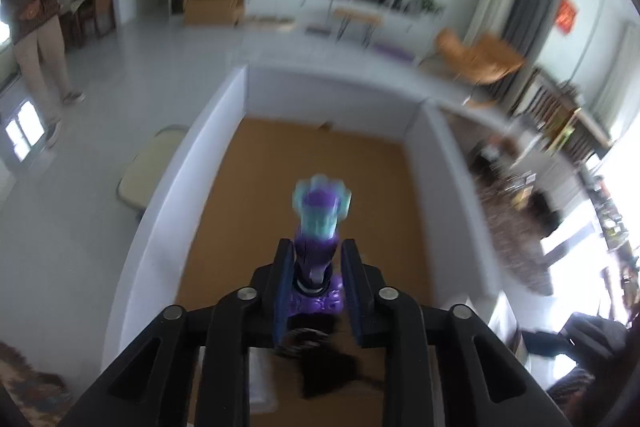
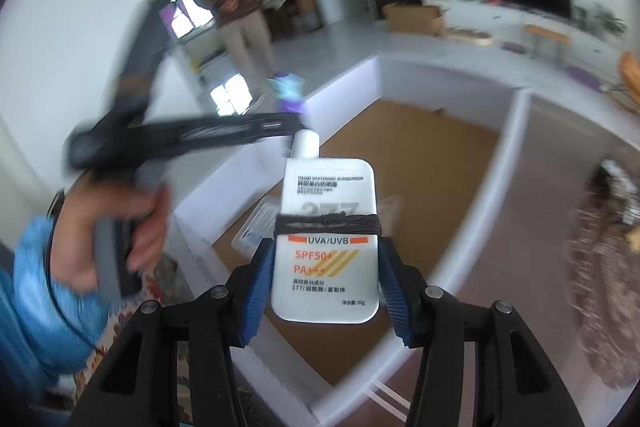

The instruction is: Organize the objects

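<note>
Left gripper (image 1: 316,263): jaws clamped on a blurred purple-and-teal toy (image 1: 320,223), lower centre, base hidden.
Right gripper (image 2: 326,267): jaws clamped on a white sunscreen bottle (image 2: 326,227), frame centre, above the white box (image 2: 512,155).

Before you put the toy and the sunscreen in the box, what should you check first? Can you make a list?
1. Left gripper pinching the purple toy: ok.
2. Right gripper gripping the sunscreen bottle: ok.
3. Brown cord wrapped around the bottle: ok.
4. Toy above the white box: ok.
5. Bare floor in the box for the bottle: ok; a clear packet lies near the left wall.
6. Bottle's cap tight: cannot tell.
</note>
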A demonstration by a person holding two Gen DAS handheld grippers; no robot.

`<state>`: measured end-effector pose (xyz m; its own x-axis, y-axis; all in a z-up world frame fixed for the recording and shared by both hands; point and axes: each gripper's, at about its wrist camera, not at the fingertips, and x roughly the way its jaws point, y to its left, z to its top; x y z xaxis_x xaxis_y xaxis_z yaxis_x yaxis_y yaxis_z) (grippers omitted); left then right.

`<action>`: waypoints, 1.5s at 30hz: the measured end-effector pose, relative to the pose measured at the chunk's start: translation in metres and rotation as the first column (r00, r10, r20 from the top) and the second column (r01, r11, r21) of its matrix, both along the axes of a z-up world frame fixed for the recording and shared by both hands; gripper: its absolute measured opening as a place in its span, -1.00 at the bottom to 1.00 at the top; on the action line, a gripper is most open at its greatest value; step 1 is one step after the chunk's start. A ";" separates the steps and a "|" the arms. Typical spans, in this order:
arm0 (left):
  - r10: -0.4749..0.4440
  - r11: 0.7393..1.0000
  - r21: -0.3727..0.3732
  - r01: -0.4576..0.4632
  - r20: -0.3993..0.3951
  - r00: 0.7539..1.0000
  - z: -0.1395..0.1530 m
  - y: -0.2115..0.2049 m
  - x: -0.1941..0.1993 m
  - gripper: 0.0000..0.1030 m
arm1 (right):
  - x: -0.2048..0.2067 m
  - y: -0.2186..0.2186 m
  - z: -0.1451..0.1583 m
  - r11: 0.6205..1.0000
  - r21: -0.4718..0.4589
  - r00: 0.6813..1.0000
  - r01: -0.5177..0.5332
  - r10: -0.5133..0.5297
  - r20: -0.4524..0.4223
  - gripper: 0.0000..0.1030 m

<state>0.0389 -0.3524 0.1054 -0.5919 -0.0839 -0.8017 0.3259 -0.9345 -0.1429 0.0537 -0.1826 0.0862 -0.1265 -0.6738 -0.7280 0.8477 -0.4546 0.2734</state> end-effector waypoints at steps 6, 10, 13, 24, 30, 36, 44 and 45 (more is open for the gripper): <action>0.128 0.991 0.032 -0.129 0.037 0.991 -0.037 -0.010 -0.013 -0.17 | -0.019 0.078 0.006 0.982 -0.098 0.980 0.162 -0.171 -0.098 0.65; 0.045 0.997 0.061 -0.042 -0.060 0.997 -0.025 0.037 -0.008 0.08 | -0.057 0.160 -0.009 0.910 -0.092 0.882 0.403 -0.414 -0.225 1.00; -0.093 0.991 0.082 0.103 -0.118 0.989 -0.009 0.092 -0.014 0.16 | -0.102 0.220 -0.063 0.770 0.098 0.763 0.631 -0.593 -0.257 1.00; -0.405 0.913 0.027 0.407 -0.055 0.913 -0.070 0.327 -0.064 0.98 | -0.183 0.304 -0.135 0.576 0.230 0.618 0.784 -0.757 -0.210 1.00; -0.283 0.959 0.008 0.283 0.015 0.959 -0.128 0.318 -0.126 0.96 | -0.206 0.320 -0.136 0.534 0.218 0.573 0.817 -0.793 -0.205 1.00; -0.294 0.944 -0.139 0.299 0.057 0.954 -0.143 0.334 -0.138 1.00 | -0.205 0.321 -0.135 0.534 0.217 0.573 0.817 -0.793 -0.205 1.00; -0.291 0.947 -0.128 0.296 0.055 0.955 -0.144 0.328 -0.141 1.00 | -0.205 0.321 -0.135 0.534 0.217 0.573 0.817 -0.793 -0.205 1.00; -0.291 0.947 -0.128 0.296 0.054 0.955 -0.143 0.328 -0.141 1.00 | -0.205 0.321 -0.135 0.534 0.217 0.573 0.817 -0.793 -0.205 1.00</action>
<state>-0.1019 -0.0247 -0.0380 -0.5790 -0.0185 -0.8151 0.0371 -0.9993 -0.0037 -0.1518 0.1380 -0.0490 -0.5774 -0.0471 -0.8151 0.0975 -0.9952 -0.0116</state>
